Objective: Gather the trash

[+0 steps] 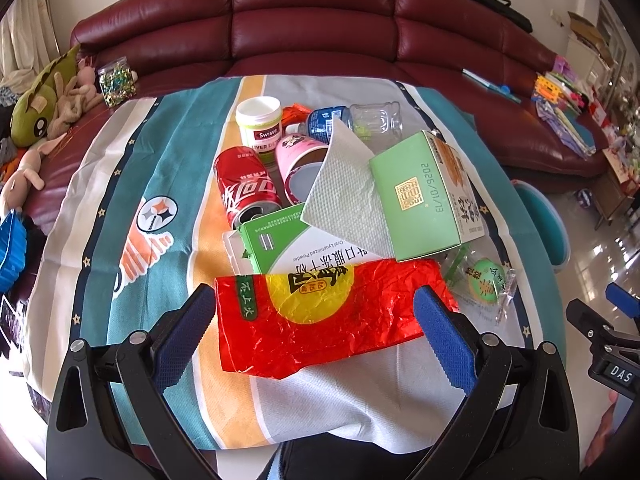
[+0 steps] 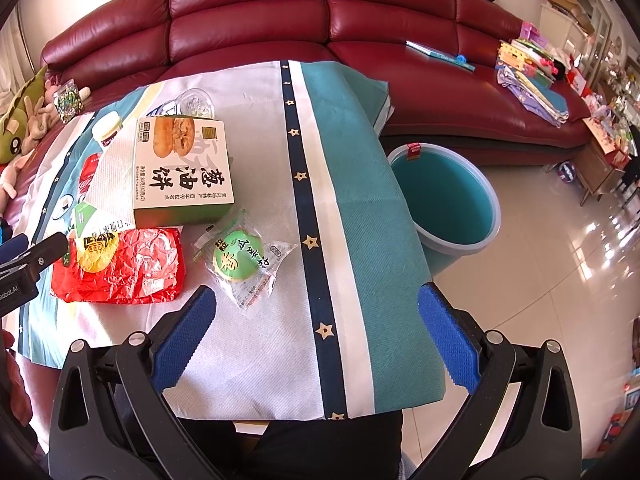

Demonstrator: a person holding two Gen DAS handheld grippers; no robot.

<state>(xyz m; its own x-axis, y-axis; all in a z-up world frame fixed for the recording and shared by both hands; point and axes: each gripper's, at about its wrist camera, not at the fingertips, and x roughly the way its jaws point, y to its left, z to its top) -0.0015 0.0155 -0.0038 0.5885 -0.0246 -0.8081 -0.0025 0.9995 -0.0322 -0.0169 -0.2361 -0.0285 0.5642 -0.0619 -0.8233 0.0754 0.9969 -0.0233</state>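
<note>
A pile of trash lies on the cloth-covered table. Nearest is a crumpled red wrapper, also in the right wrist view. My left gripper is open, its blue pads on either side of the wrapper, just above it. Behind lie a green box, a paper napkin, a red cola can, a pink cup, a Swisse jar and a clear bottle. A clear packet with a green cake lies just ahead of my open, empty right gripper.
A teal bucket stands on the tiled floor right of the table. A dark red sofa runs behind, with plush toys and a jar at left and stacked papers at right.
</note>
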